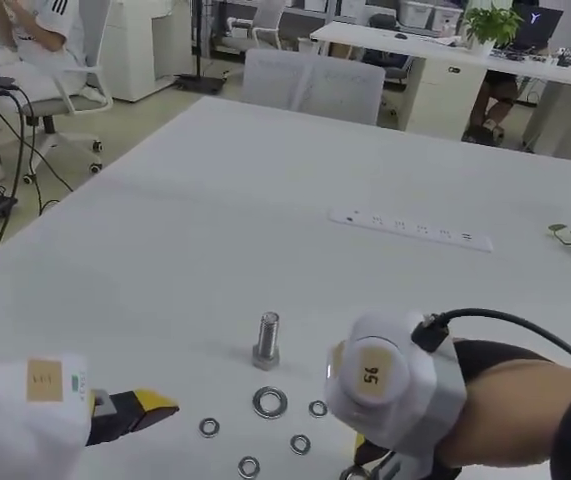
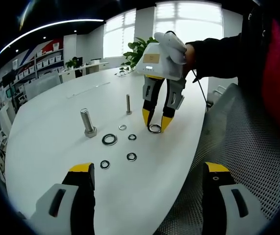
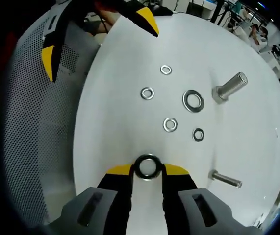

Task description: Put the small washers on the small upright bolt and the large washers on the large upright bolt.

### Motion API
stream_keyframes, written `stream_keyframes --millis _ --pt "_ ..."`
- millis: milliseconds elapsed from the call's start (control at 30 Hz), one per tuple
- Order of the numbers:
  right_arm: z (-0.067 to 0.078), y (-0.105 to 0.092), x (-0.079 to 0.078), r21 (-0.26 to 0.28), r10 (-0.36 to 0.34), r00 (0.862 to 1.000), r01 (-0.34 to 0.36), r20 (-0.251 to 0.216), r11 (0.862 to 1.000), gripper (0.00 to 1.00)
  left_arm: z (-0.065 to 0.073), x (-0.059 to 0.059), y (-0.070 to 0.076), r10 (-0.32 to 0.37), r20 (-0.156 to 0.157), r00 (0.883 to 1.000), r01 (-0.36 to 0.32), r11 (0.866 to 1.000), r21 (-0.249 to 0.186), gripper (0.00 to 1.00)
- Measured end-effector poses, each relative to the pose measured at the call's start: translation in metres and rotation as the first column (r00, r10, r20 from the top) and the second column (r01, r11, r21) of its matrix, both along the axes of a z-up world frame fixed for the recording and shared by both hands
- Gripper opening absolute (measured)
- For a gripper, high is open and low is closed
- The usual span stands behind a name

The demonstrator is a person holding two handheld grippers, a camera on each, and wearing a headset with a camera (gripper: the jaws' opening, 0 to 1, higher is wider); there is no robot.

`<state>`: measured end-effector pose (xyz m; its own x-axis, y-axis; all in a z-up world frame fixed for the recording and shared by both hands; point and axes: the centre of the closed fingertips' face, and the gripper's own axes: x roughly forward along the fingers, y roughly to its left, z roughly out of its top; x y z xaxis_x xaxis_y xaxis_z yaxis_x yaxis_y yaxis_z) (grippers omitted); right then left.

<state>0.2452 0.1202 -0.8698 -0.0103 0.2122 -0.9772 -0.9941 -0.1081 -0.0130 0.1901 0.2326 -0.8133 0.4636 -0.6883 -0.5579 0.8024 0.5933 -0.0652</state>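
White table (image 1: 215,220) bearing washers (image 1: 270,402) stands among office desks (image 1: 415,50).

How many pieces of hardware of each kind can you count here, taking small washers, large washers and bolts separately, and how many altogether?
Small washers: 4
Large washers: 2, one between the tips of the right gripper
Bolts: 2, one large, one small, both upright
Total: 8

Large bolt (image 3: 229,87) and small bolt (image 3: 226,179) stand upright; five washers (image 3: 169,124) flat, one washer (image 3: 146,167) gripped.
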Motion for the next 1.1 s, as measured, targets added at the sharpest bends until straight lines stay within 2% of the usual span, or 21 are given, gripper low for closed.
stream_keyframes --millis 167,300,433,633,1000,1100 --pt "0.0 0.001 0.0 0.014 0.004 1.0 -0.004 -0.003 1.0 0.24 0.001 0.0 0.001 0.004 0.004 1.0 -0.004 1.0 0.0 0.91" --pt "0.001 -0.004 0.002 0.001 0.01 1.0 -0.01 -0.001 1.0 0.23 0.002 0.0 0.001 0.007 0.007 1.0 -0.007 1.0 -0.003 0.91" --pt "0.005 -0.004 -0.001 0.011 0.0 1.0 0.0 -0.026 1.0 0.23 0.002 0.001 0.001 0.009 0.007 1.0 -0.009 1.0 -0.006 0.91" --pt "0.009 -0.005 0.0 0.005 -0.001 0.999 0.002 -0.032 1.0 0.23 0.002 0.0 0.001 0.008 0.008 1.0 -0.008 1.0 -0.007 0.91" --pt "0.037 0.003 0.003 0.027 0.012 1.0 -0.011 -0.025 1.0 0.23 0.004 0.002 0.002 0.014 0.017 1.0 -0.014 1.0 -0.018 0.91" --pt "0.043 0.005 0.006 0.028 0.019 1.0 -0.018 -0.01 0.999 0.23 0.005 0.003 0.002 0.017 0.019 1.0 -0.017 1.0 -0.022 0.91"
